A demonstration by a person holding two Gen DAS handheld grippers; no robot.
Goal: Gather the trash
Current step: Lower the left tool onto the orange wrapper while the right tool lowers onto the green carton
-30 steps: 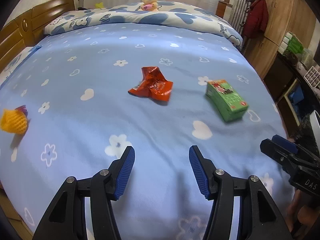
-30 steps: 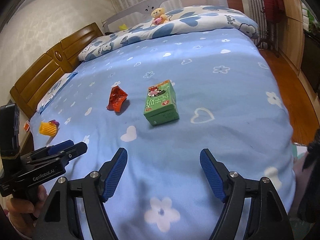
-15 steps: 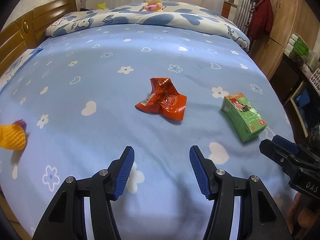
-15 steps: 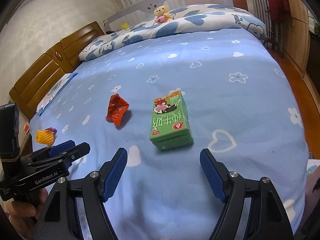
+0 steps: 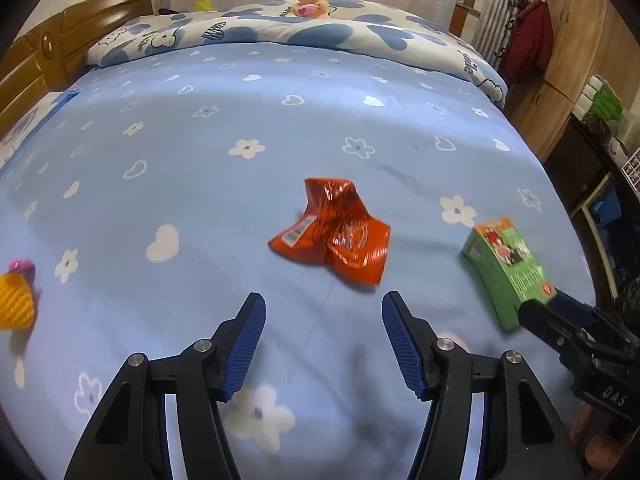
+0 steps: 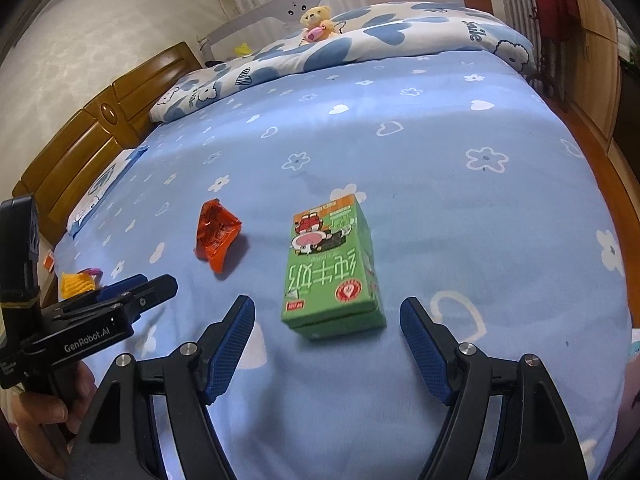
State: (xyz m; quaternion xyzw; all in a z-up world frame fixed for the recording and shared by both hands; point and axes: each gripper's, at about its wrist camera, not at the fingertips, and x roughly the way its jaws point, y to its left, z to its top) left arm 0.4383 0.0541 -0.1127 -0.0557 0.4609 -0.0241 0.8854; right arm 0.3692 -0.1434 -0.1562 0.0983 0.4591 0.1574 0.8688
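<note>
A crumpled red wrapper (image 5: pixel 334 232) lies on the blue bedspread just beyond my open, empty left gripper (image 5: pixel 323 308). It also shows in the right wrist view (image 6: pixel 216 234). A green milk carton (image 6: pixel 332 276) lies flat just ahead of my open, empty right gripper (image 6: pixel 326 312), between the line of its fingers. The carton shows at the right in the left wrist view (image 5: pixel 508 268). A yellow foam fruit net (image 5: pixel 14 300) lies at the bed's left edge and shows in the right wrist view (image 6: pixel 76 282).
The blue bedspread (image 5: pixel 240 120) with white flowers and hearts covers the bed. A folded quilt (image 5: pixel 280 34) with a teddy bear (image 5: pixel 312 0) lies at the far end. A wooden headboard (image 6: pixel 80 152) is on the left. Wardrobes (image 5: pixel 580 40) stand on the right.
Both grippers have moved forward over the bed. The red wrapper is closer to the left gripper and the green carton closer to the right one. Both jaws stay open.
</note>
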